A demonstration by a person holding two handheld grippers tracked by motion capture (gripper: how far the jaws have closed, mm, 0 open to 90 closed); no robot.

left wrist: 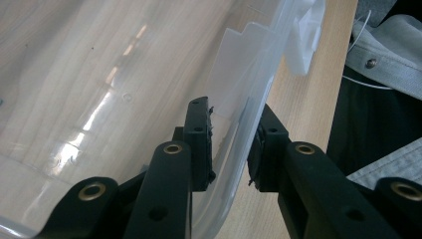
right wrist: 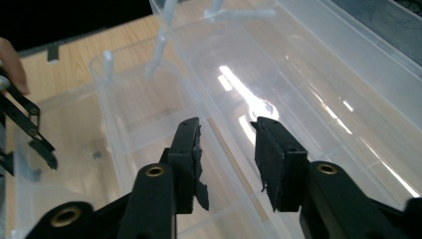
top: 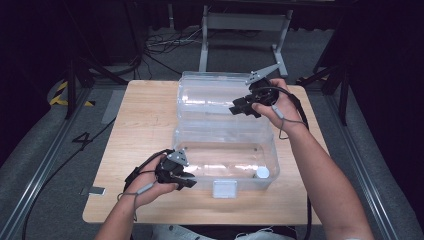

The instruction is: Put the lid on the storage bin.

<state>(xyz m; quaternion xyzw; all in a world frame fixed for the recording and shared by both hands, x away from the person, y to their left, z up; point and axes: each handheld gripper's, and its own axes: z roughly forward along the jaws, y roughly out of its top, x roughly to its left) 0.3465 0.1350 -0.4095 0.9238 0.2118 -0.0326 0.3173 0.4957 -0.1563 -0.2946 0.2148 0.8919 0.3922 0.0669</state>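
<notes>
The left claw straddles the near wall of the clear plastic hinged box, lower centre; whether it grips, I cannot tell. The right claw hangs part-open, empty, over the open lid on the wooden worktop.

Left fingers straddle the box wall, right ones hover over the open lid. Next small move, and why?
Probably lower the right gripper onto the lid's far edge. Its fingers stand apart over clear plastic and touch nothing, while the left gripper straddles the box's front wall, apparently steadying it. The lid lies flipped open behind the box, so swinging it needs a grip first.
</notes>
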